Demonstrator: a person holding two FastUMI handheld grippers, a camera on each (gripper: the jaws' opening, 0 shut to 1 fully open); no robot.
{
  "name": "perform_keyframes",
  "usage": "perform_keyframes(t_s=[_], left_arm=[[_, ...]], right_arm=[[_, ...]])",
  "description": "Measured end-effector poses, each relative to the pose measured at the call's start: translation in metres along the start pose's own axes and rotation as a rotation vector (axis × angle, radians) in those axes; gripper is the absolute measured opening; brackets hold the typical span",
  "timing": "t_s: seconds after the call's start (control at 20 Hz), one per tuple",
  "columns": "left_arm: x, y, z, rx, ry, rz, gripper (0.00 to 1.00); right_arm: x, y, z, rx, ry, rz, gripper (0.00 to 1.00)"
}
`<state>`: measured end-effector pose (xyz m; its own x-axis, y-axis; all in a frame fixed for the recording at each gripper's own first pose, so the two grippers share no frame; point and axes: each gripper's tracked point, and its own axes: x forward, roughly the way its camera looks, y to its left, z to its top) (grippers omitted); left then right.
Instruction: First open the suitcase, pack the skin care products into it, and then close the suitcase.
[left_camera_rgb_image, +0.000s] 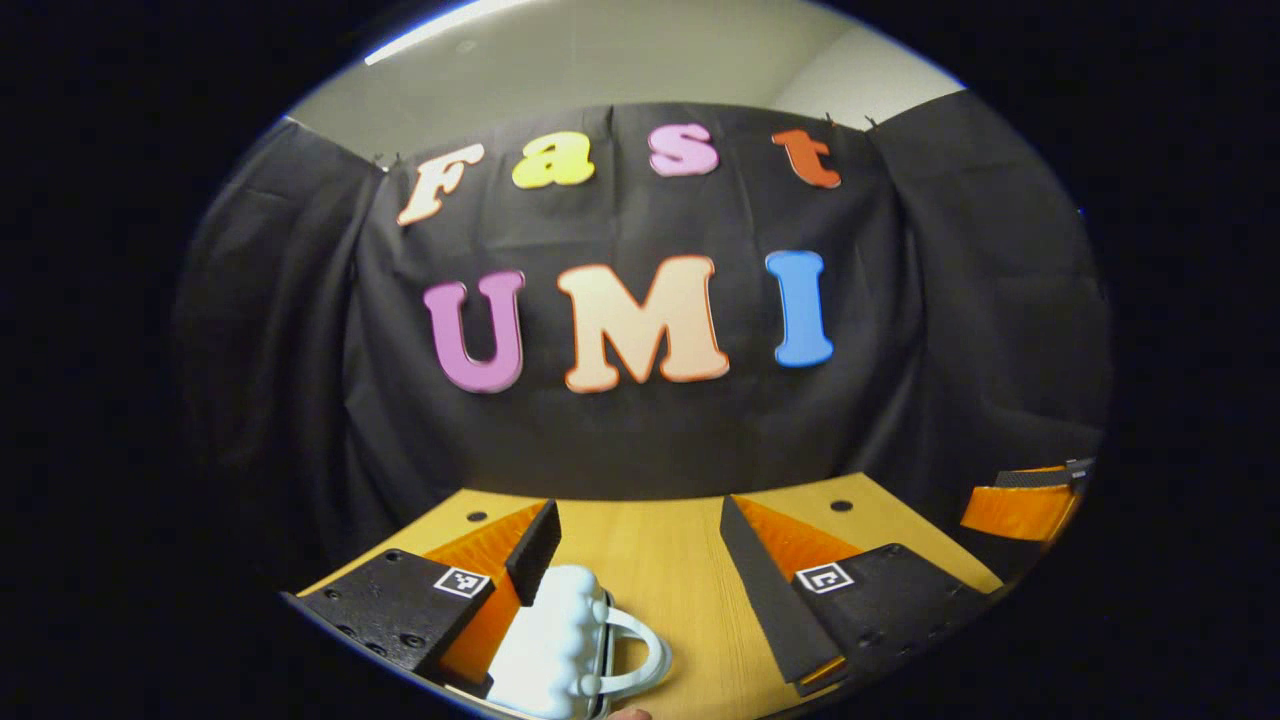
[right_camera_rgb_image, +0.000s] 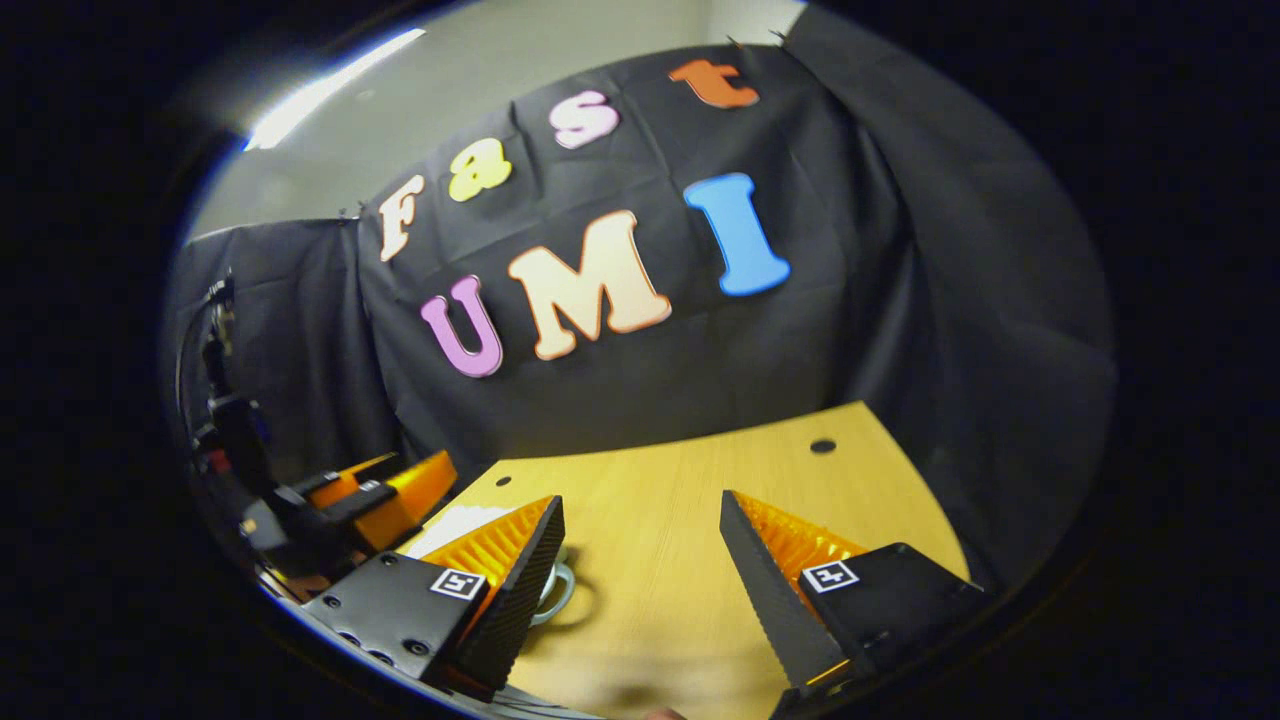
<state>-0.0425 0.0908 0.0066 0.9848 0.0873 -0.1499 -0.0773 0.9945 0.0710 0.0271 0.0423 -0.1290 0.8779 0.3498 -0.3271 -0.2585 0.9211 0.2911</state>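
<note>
Left gripper (left_camera_rgb_image: 640, 560): fingers spread wide, holding nothing. Small white ribbed hard-shell suitcase (left_camera_rgb_image: 552, 640) with loop handle lies on the light wooden table (left_camera_rgb_image: 650, 550), beside its left finger. Right gripper (right_camera_rgb_image: 640, 550): likewise wide, empty. Square coded tags on fingers; no legible brand.

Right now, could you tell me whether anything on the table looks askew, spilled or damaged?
Nothing stands out. The white suitcase sits intact on the wooden table, handle whole, with no spill showing. Both the left gripper and the right gripper are open above the table.
</note>
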Motion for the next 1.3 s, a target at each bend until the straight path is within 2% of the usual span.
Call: perform_keyframes(t_s=[0.1,0.2,0.35,0.45,0.75,0.95,1.3], left_arm=[[-0.016,-0.011,0.025,0.024,-0.056,-0.007,0.97],[-0.030,-0.010,0.049,0.045,-0.115,0.011,0.95],[-0.036,-0.028,0.052,0.049,-0.139,-0.052,0.94],[-0.032,-0.034,0.051,0.049,-0.140,-0.093,0.94],[-0.029,-0.038,0.051,0.050,-0.115,-0.171,0.94],[-0.033,-0.041,0.053,0.042,-0.128,-0.205,0.94],[-0.043,-0.036,0.043,0.028,-0.121,-0.230,0.94]], right_arm=[[-0.008,0.001,0.030,-0.083,-0.090,-0.006,0.95],[-0.018,0.004,0.053,-0.121,-0.161,-0.023,0.99],[-0.035,0.013,0.091,-0.148,-0.292,-0.060,0.96],[-0.042,0.019,0.100,-0.170,-0.335,-0.087,0.98],[-0.060,0.023,0.117,-0.189,-0.390,-0.168,0.98],[-0.075,0.023,0.112,-0.191,-0.388,-0.215,0.98],[-0.087,0.043,0.107,-0.217,-0.386,-0.224,0.98]])
